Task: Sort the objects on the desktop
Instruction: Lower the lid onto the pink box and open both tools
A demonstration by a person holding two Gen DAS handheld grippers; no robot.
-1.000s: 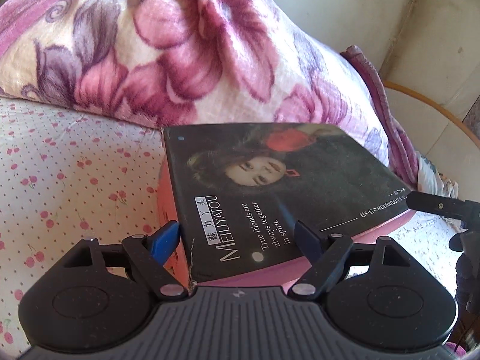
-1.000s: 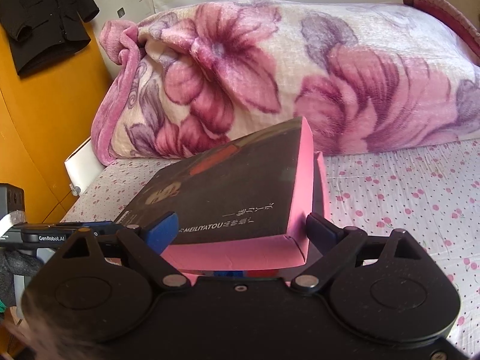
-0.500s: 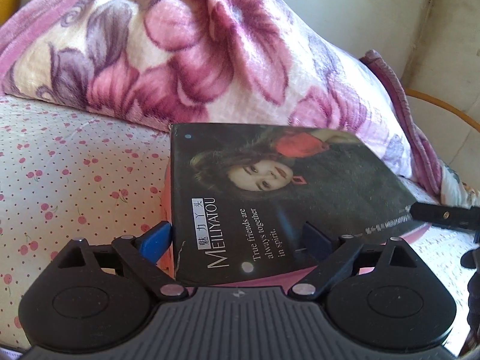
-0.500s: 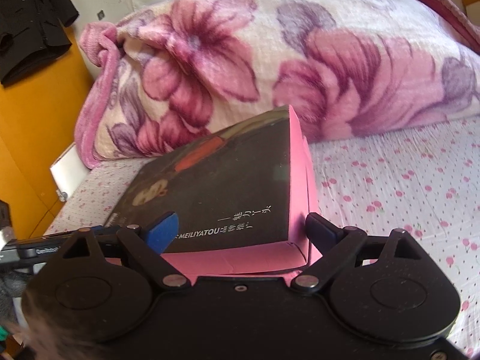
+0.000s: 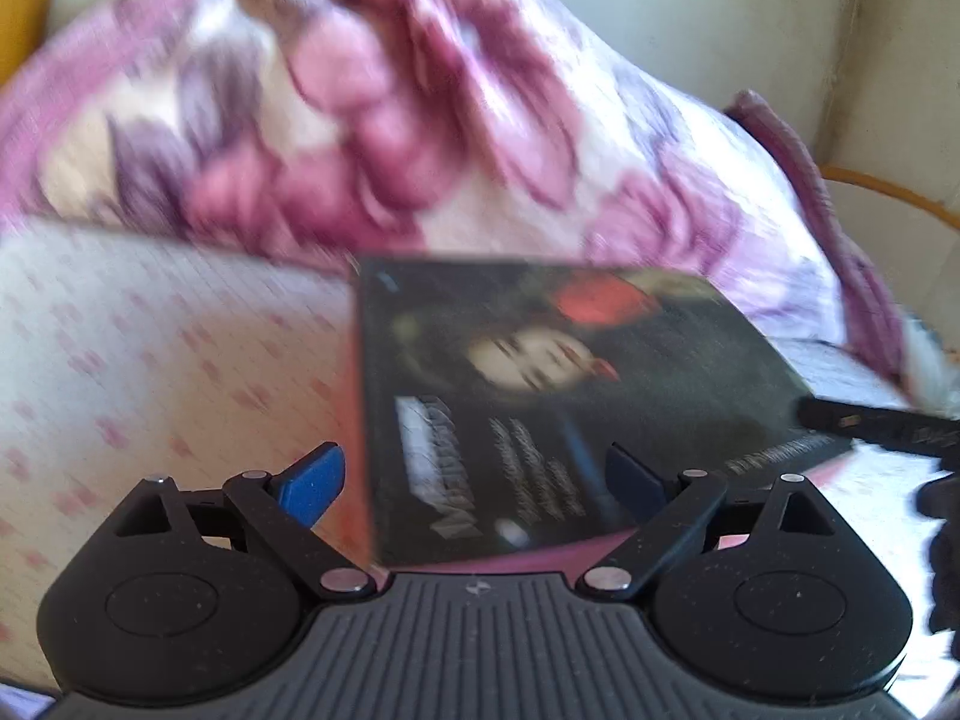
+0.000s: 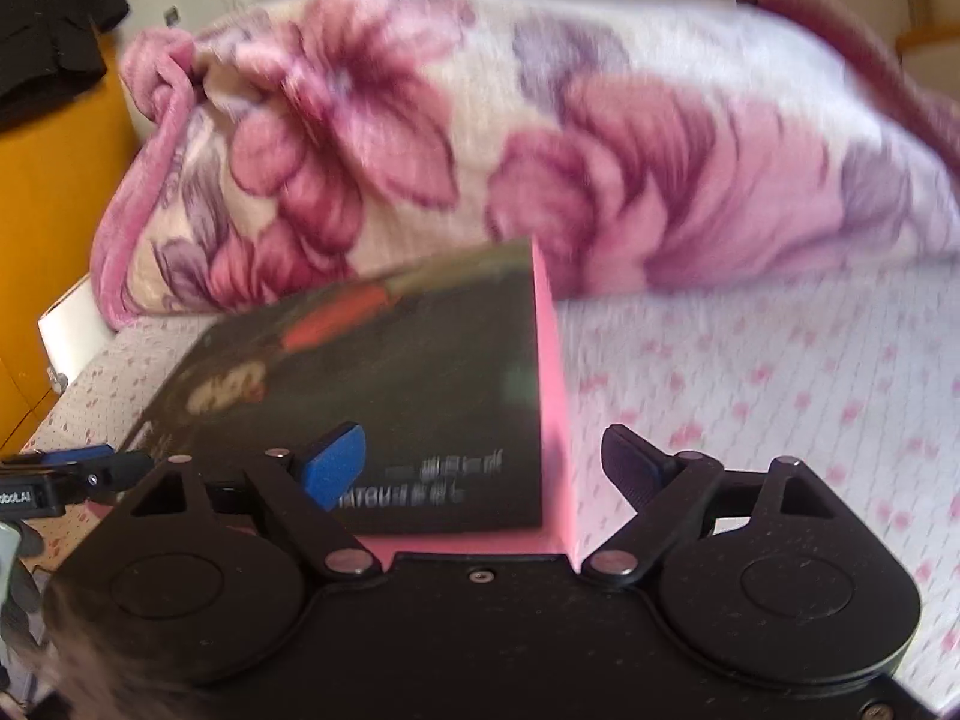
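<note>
A flat box (image 5: 600, 396) with a black printed lid and pink sides lies on the cherry-dotted bed sheet (image 5: 150, 360). In the left wrist view my left gripper (image 5: 471, 477) is open, with the box's near left corner between its blue-padded fingers. In the right wrist view the same box (image 6: 390, 372) has its near right corner between the fingers of my open right gripper (image 6: 483, 462). The right gripper's finger (image 5: 840, 420) shows at the box's far right edge. The left gripper's finger (image 6: 90, 474) shows at the box's left side. Both views are motion-blurred.
A bulky pink flowered blanket (image 6: 600, 150) lies just behind the box. An orange cabinet (image 6: 48, 210) with a black garment (image 6: 48, 30) stands at the left. Open sheet (image 6: 750, 390) stretches to the right. A dark-gloved hand (image 5: 942, 540) is at the right edge.
Both cameras are moving and the views have blurred. The box has slid right between the left fingers and left between the right fingers. Both grippers stay open.
</note>
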